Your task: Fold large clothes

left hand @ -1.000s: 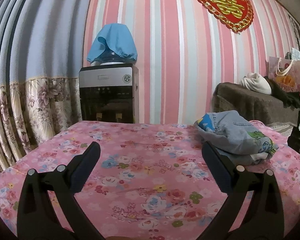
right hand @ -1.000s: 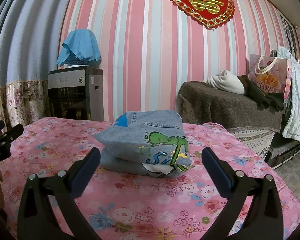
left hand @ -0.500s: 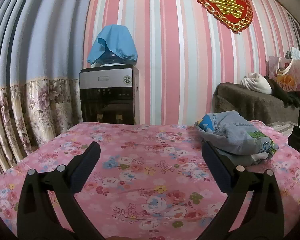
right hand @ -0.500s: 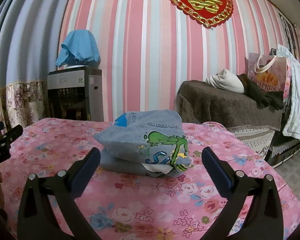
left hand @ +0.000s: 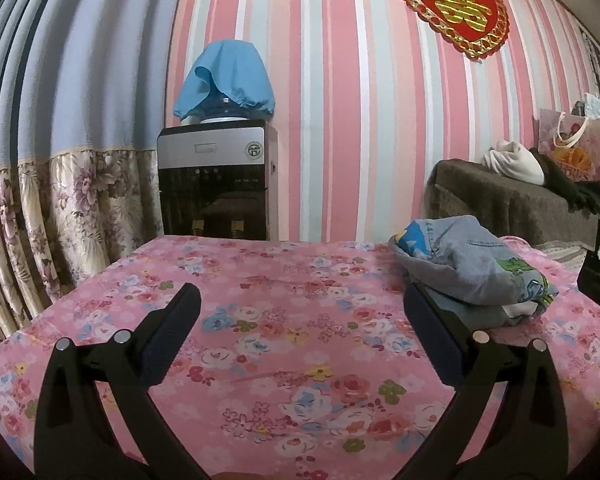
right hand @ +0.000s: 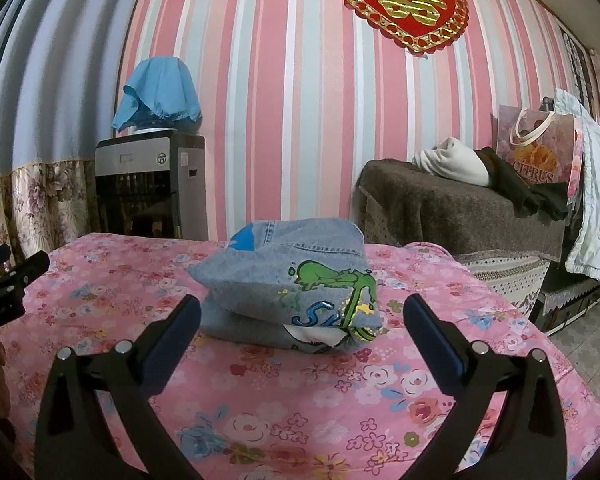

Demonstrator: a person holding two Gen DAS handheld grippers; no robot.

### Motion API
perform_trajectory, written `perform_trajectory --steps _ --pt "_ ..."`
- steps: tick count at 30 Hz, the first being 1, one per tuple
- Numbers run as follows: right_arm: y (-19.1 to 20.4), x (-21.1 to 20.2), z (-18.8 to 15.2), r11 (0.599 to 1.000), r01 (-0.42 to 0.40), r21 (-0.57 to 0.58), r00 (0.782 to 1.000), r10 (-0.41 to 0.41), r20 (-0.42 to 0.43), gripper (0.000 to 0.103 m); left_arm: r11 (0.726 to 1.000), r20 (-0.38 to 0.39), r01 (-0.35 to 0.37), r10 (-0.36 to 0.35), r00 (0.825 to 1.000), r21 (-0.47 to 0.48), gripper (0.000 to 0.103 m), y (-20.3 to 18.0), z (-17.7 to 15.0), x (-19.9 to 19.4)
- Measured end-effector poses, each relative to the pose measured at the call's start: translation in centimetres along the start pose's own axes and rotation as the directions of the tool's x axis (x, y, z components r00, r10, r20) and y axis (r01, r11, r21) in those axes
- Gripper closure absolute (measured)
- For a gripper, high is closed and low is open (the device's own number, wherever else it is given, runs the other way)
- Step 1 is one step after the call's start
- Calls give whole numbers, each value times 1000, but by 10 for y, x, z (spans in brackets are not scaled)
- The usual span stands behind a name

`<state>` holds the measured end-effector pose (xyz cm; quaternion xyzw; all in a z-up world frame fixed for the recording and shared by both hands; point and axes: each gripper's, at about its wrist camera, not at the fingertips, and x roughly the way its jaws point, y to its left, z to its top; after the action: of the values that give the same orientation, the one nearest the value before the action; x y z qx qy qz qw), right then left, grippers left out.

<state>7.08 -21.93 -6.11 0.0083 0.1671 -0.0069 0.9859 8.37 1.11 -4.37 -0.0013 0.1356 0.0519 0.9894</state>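
A folded denim garment (right hand: 288, 284) with a green cartoon print lies in a compact bundle on the pink floral table cover (right hand: 340, 412). It also shows in the left wrist view (left hand: 472, 268), at the right. My right gripper (right hand: 300, 312) is open and empty, just in front of the bundle, fingers apart on either side of it. My left gripper (left hand: 300, 308) is open and empty over bare cover, to the left of the bundle. The left gripper's tip shows at the left edge of the right wrist view (right hand: 8, 280).
A water dispenser (left hand: 216, 180) with a blue cloth (left hand: 224, 80) over its bottle stands behind the table by the striped wall. A brown-covered bench (right hand: 460, 212) with clothes and a paper bag (right hand: 536, 152) stands at the right. Floral curtains (left hand: 40, 216) hang at the left.
Both grippers have drifted slightly; the views have barely shifted. The bundle has not moved and both grippers stay open.
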Motion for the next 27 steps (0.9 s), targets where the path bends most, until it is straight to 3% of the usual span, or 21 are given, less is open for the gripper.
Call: perform_trajectory --steps 18,27 --pt "-1 1 0 1000 -2 -3 1000 2 -2 2 1000 3 -6 6 1000 7 3 -2 1 -1" --pt "-4 3 -2 1000 2 -9 1000 -2 -6 2 1000 -38 4 -4 999 -5 3 1 -1 8"
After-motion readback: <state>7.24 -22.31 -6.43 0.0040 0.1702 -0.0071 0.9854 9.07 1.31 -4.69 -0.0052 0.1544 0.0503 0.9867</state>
